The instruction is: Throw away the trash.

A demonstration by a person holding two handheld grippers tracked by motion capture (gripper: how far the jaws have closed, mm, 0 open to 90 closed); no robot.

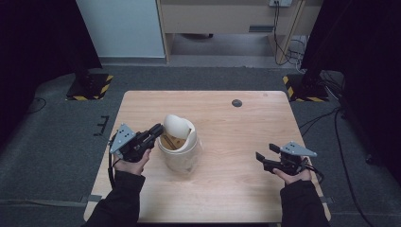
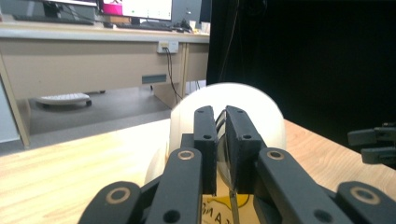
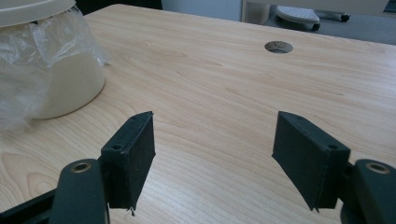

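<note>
**Item 1. Left gripper** [image 1: 158,129]. Jaws closed together, with only a thin clear edge, seemingly the plastic liner, caught between the pads in the left gripper view. The tips sit at the bin's mouth, right against the lid.

**Item 2. Swing lid** [image 2: 254,105]. Cream dome directly ahead of the left jaws and touching their tips; in the high view it stands tilted up off level, exposing the opening below it.

**Item 3. Small bin** [image 1: 178,158]. Cream, round, upright on the table [image 1: 236,189], just beyond and below the left jaws. A clear plastic liner [image 3: 28,70] hangs crumpled over its outer wall. Something brownish lies inside; too small to identify.

**Item 4. Right gripper** [image 1: 267,156]. Jaws apart, nothing between them, bare wood beneath. The bin lies well off to the left of these jaws, not touched.

**Item 5. Cable hole** [image 3: 279,46]. Dark round port in the tabletop, far ahead of the right jaws.

**Step in hand (judged):** tending the bin's mouth with the left jaws, lid tipped aside.

**Next move calls for (judged):** a steady left hand so the light bin does not slide or tip; the idle right jaws could brace its wall.
</note>
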